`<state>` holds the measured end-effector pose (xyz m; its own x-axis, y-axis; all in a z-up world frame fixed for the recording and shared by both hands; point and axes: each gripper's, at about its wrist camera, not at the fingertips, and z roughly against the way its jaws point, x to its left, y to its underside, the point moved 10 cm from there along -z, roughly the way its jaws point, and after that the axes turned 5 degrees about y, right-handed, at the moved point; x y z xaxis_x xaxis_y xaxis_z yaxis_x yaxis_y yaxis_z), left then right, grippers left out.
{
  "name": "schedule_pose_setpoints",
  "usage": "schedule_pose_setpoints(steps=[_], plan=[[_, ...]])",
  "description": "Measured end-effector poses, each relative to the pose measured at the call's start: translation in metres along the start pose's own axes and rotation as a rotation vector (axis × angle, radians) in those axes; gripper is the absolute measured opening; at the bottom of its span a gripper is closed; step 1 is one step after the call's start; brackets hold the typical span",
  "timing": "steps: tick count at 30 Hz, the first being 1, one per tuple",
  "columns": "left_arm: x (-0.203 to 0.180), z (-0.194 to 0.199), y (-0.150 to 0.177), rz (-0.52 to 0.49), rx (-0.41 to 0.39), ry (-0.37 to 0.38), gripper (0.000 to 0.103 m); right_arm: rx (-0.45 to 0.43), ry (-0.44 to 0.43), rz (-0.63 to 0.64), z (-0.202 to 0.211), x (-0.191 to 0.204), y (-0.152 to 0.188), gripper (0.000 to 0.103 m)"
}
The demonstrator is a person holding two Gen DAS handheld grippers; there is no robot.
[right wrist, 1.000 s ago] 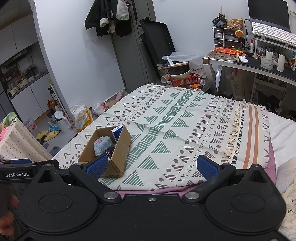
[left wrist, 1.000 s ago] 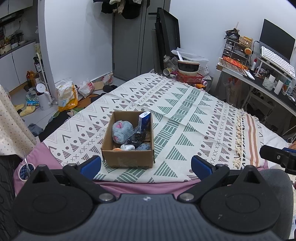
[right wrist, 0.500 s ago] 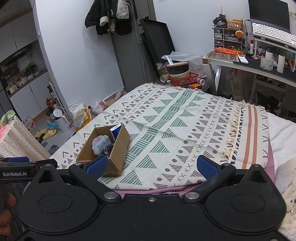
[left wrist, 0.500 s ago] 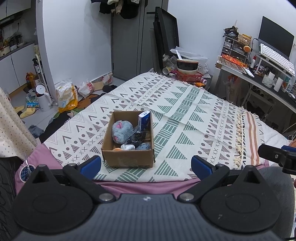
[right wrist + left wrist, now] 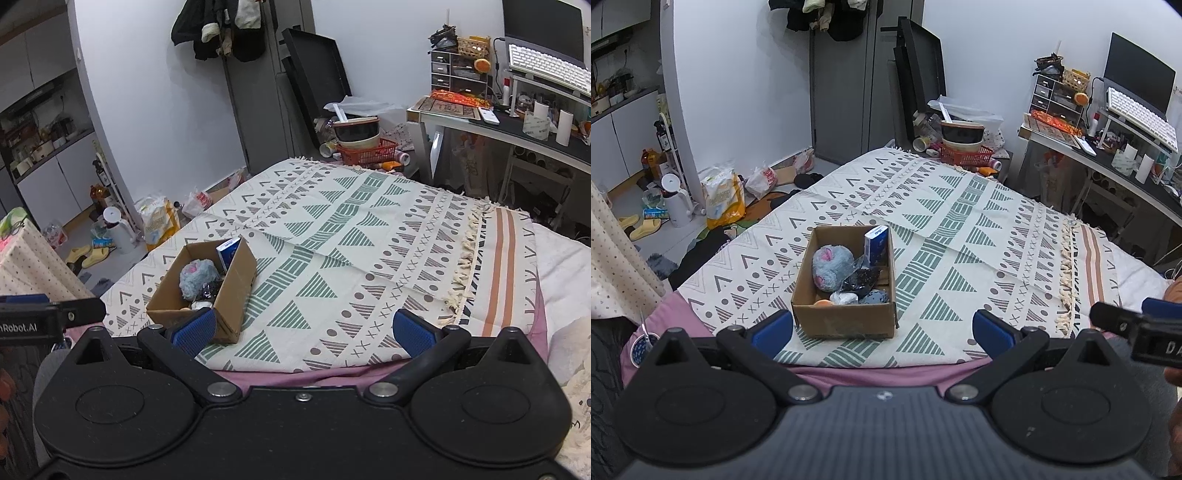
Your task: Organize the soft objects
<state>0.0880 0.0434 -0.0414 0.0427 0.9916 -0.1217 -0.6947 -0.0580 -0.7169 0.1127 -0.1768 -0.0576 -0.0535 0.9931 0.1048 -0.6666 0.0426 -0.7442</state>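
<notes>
A brown cardboard box (image 5: 846, 317) (image 5: 236, 280) sits near the front edge of the patterned bedspread (image 5: 960, 236). Inside lie a fluffy blue-and-pink plush (image 5: 831, 266) (image 5: 197, 277), a dark speckled pouch (image 5: 864, 277), a small white item, a bit of orange, and an upright blue carton (image 5: 876, 245) (image 5: 227, 251). My left gripper (image 5: 882, 330) hovers open just in front of the box, nothing between its blue pads. My right gripper (image 5: 303, 330) is open too, to the right of the box and above the bed's edge.
A desk (image 5: 1108, 162) with keyboard, monitor and drawers stands at the right. Red basket with bowls (image 5: 964, 147) sits beyond the bed's far end. Bags, slippers and a white kettle (image 5: 676, 203) litter the floor at left. A dotted cloth (image 5: 613, 258) hangs at the near left.
Both grippers stay open and have drifted only slightly; the box sits a little lower and nearer in the left view. Nothing was picked up or released.
</notes>
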Motion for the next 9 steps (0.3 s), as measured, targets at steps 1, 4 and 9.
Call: schedule_pose_setpoints(steps=[1, 4, 9], plan=[[0.0, 0.0, 0.0, 0.002, 0.001, 0.003, 0.103, 0.003, 0.0, 0.001, -0.001, 0.001, 0.001, 0.103], [-0.001, -0.002, 0.0, -0.007, 0.004, 0.008, 0.103, 0.015, 0.002, 0.0, -0.006, 0.002, 0.003, 0.103], [-0.004, -0.006, -0.001, -0.027, -0.001, 0.014, 0.103, 0.022, -0.006, 0.004, -0.013, 0.004, 0.006, 0.103]])
